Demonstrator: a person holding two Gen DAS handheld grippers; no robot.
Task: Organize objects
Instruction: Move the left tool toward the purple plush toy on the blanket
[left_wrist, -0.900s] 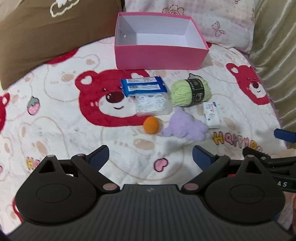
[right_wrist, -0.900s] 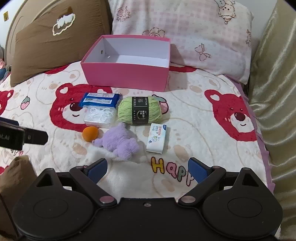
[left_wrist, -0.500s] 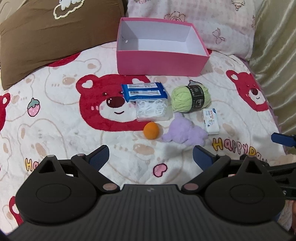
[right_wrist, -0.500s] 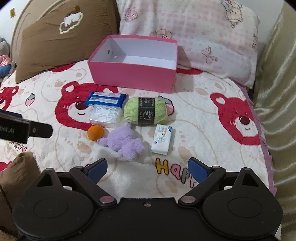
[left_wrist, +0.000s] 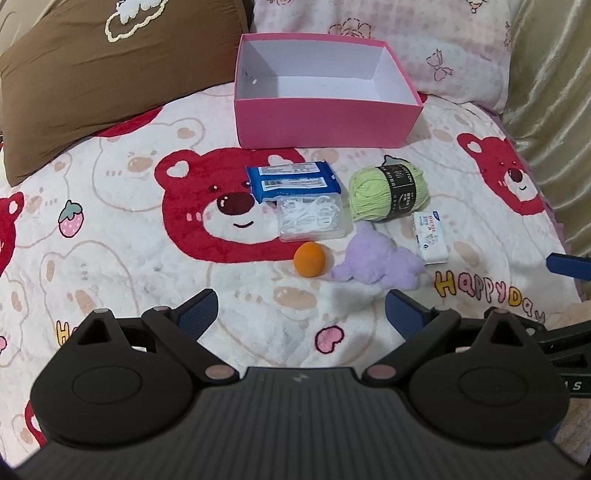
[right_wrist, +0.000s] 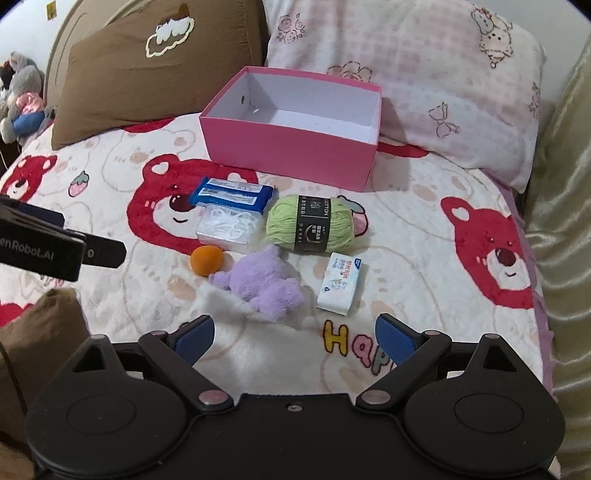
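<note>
Both hand-held grippers had drawn back a little and tipped up, so more of the bed showed. The left hand-held gripper (left_wrist: 301, 308) and the right hand-held gripper (right_wrist: 294, 334) had their fingers wide apart, holding nothing. The box (left_wrist: 325, 118) was empty. The ball (left_wrist: 309, 259), plush (left_wrist: 376, 264) and yarn (left_wrist: 388, 194) lay just before it, so sorting had not begun.

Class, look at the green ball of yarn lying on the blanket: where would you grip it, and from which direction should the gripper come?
Grip the green yarn ball across its banded middle, coming from above with one finger on the box side and one on the near side. It lies on its side, and the dark paper label marks its firmest part. The open right gripper looks nearer.
</note>
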